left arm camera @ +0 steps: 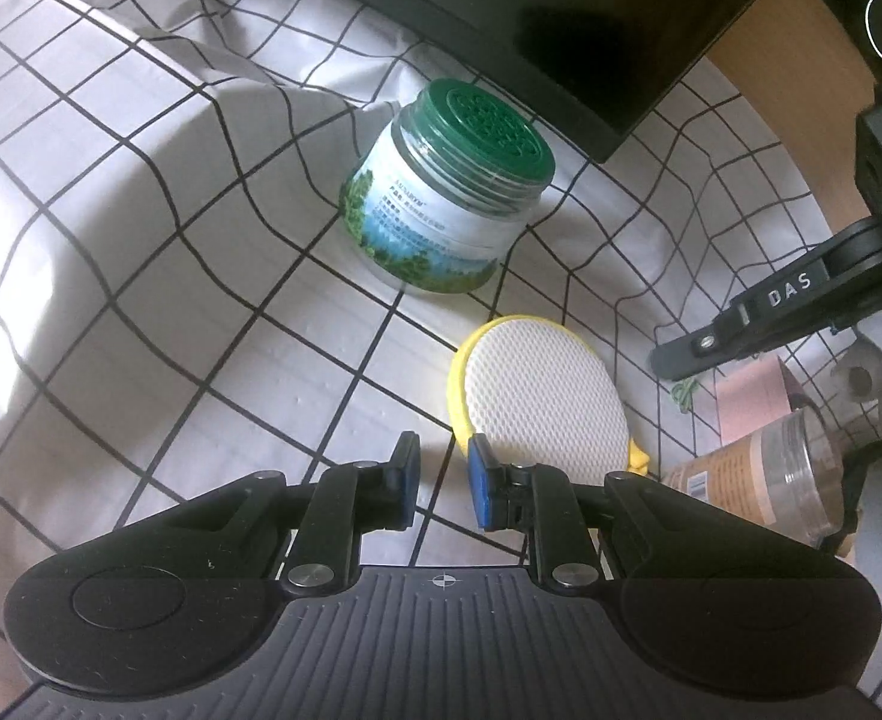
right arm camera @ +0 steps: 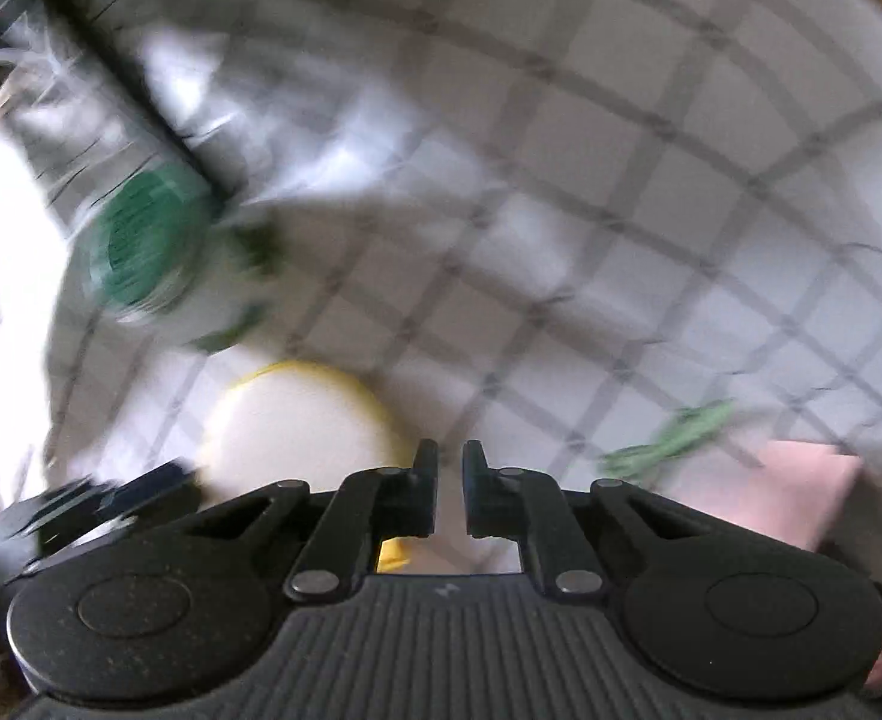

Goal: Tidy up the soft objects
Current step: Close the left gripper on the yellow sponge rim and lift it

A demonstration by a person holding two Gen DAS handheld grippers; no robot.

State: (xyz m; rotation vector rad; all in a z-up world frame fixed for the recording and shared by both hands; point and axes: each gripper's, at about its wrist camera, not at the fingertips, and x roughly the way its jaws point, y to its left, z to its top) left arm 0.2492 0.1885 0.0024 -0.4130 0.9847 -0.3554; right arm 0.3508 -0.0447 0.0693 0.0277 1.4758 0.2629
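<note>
Left tool [left arm camera: 444, 483] hangs low over the grid-patterned cloth [left arm camera: 141, 300], jaws a narrow gap apart, holding nothing; its right pad sits just beside the near rim of the round yellow-edged sponge pad [left arm camera: 540, 390], contact not confirmable. Right tool [right arm camera: 450, 495] shows a narrow gap between its jaws, likewise empty, in a blurred view, with the pad just ahead and left of it. Judged step: grasping the pad. Recommended: widen the jaws, straddle the rim, close gently to avoid dragging the cloth. Beyond stands a green-lidded jar [left arm camera: 447, 192]; a green string [right arm camera: 669, 441] and pink box [right arm camera: 801, 492] lie to the right.
</note>
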